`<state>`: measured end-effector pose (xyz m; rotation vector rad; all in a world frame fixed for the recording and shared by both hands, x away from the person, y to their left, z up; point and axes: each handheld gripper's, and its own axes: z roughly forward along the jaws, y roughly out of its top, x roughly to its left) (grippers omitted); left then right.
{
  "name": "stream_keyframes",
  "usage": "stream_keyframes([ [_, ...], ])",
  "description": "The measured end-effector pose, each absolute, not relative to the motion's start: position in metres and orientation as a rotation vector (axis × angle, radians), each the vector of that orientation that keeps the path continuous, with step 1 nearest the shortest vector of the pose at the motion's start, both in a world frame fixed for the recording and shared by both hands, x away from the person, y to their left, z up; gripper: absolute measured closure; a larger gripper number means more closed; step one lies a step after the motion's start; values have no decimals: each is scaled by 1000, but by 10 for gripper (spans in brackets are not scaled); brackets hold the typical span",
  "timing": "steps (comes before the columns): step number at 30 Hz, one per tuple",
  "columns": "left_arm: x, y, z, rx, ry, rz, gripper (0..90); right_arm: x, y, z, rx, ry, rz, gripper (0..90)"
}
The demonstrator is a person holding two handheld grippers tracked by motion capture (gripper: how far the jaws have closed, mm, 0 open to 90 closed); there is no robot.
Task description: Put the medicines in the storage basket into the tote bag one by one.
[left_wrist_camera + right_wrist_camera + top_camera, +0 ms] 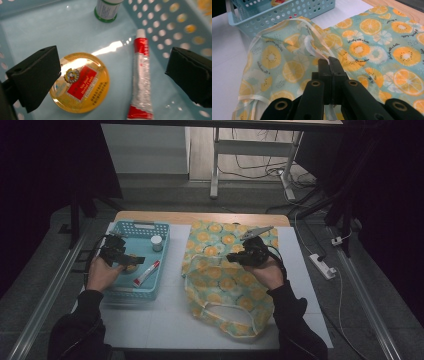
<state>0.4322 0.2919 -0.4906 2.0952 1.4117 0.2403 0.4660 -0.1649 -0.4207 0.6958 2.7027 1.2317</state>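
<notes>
Hovering over the blue basket [135, 292] at the desk's left, the left gripper [110, 72] stands wide, its jaws either side of a round yellow tin [80, 82] and a red-and-white tube [140, 75] lying just right of it. To lift the tin cleanly, it should centre on it, clear of the tube. The right gripper [329, 62] is clamped on the white trim of the fruit-print bag [225, 285], holding its mouth up.
</notes>
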Motion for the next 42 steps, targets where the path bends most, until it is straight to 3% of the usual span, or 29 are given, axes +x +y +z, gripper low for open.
stream_keyframes([
  [17,452,293,-510,2191,1550,190,2,468,-165,-424,699,2709,1211,900],
  [19,451,292,-509,2224,1562,256,21,468,-165,-424,699,2709,1201,900],
  [25,456,287,-513,2278,1575,273,2,469,-166,-425,700,2705,1190,900],
  [31,459,287,-518,2313,1615,212,48,471,-167,-426,714,2705,1188,900],
  [35,459,287,-519,2316,1660,216,197,470,-167,-425,721,2702,1192,900],
  [42,459,287,-517,2297,1664,190,202,471,-169,-425,719,2701,1200,900],
])
